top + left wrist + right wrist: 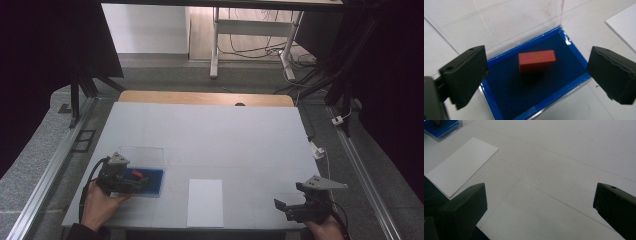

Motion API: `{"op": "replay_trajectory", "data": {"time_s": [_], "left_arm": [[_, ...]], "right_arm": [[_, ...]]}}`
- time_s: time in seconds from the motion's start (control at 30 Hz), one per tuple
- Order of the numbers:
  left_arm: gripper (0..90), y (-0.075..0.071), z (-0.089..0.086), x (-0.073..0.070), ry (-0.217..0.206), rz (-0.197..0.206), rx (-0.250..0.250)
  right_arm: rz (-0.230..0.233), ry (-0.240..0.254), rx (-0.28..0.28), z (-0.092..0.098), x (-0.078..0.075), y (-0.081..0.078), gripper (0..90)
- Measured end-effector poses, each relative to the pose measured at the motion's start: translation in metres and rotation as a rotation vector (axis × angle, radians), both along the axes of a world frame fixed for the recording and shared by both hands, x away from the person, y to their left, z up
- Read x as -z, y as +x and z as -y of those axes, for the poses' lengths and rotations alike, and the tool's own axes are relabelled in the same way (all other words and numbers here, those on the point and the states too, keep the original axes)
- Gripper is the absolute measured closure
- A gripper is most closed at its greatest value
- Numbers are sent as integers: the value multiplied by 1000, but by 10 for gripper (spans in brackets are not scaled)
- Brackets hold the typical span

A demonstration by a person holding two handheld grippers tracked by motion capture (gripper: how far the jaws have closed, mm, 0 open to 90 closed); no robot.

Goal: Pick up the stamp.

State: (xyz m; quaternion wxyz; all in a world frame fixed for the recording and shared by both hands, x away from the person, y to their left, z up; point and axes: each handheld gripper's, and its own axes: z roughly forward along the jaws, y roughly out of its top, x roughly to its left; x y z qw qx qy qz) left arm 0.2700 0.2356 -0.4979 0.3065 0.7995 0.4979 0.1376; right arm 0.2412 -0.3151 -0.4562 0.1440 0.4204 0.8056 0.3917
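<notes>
Table [210,135] white, grey carpet [150,75] and desk legs [215,45] beyond.

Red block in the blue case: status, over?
Left gripper jaws open, over the blue case. Red block lies untouched on the lining. Right gripper open, idle above bare table. Nothing in the way.

Items counted on the tabletop [210,130]: one clear case with blue lining [150,181] near the left edge, lid open; one red block [537,60] inside it; one white sheet [205,202] at the near edge. Hand-held grippers: two, left gripper [145,184] and right gripper [278,205].
</notes>
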Motion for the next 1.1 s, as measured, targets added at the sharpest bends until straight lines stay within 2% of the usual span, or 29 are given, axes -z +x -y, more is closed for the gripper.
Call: {"op": "replay_trajectory", "data": {"time_s": [0.2, 0.23, 0.43, 0.6, 0.67, 0.83, 0.97, 1.0, 1.1], "left_arm": [[233, 3, 1, 1, 20, -15, 4], [284, 3, 1, 1, 28, -19, 4], [364, 5, 2, 3, 33, -44, 3], [481, 7, 3, 3, 33, -72, 0], [563, 7, 3, 3, 23, -80, 10], [575, 8, 6, 2, 54, -83, 10], [577, 7, 5, 1, 30, -90, 15], [578, 7, 5, 0, 36, -89, 24], [577, 5, 5, -3, 22, -71, 31]], "right_arm": [[-2, 0, -2, -1, 0, 0, 0], [-1, -3, -5, -1, 0, 0, 0], [-1, -13, -6, -1, 0, 0, 0], [-3, -11, -5, -2, 1, 0, 0], [-3, -12, -5, -2, 1, 0, 0], [-3, -13, -7, -2, 1, 0, 0], [-1, -14, -9, -2, 1, 0, 0], [-1, -14, -9, -2, 1, 0, 0], [-1, -16, -11, -2, 0, 0, 0]]}}
